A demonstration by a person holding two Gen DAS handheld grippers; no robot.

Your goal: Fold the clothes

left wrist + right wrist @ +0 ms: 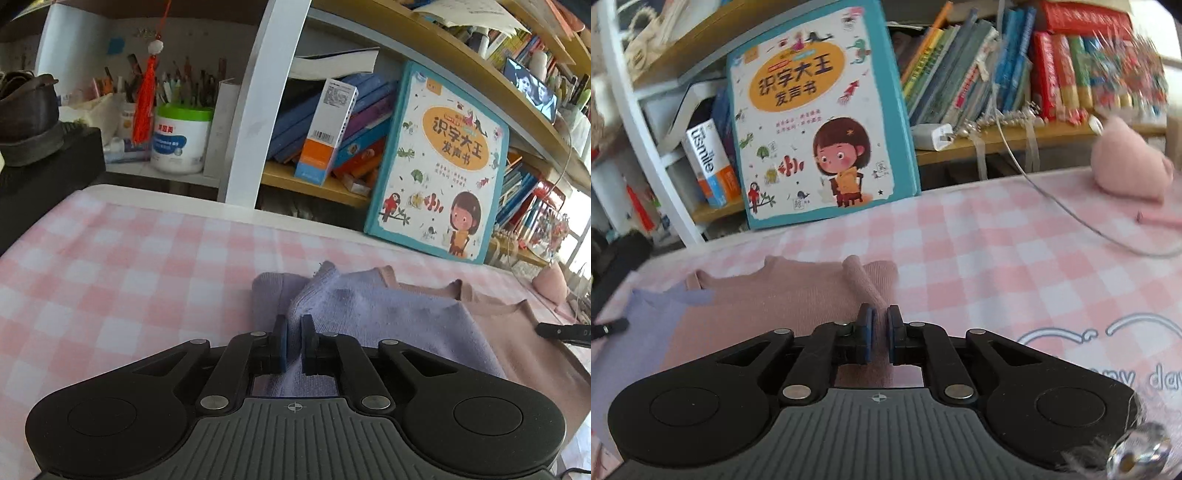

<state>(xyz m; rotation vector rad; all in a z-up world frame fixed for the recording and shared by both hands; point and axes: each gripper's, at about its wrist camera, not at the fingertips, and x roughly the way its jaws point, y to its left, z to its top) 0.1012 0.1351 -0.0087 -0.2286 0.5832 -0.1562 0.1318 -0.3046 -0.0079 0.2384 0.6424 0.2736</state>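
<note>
1. Folding looks barely begun: one garment, half lilac and half pink, lies mostly flat on the table with its checked pink cloth.
2. Left gripper is clamped on a pinched ridge of the lilac half.
3. Right gripper is clamped on a raised fold of the pink half.
4. Judging by this, both side edges are gripped and ready to be brought across; every fold is still to come.
5. Counted: two grippers, one two-tone garment, one pink bundle well apart at the far right, one picture book leaning against the shelves.
</note>
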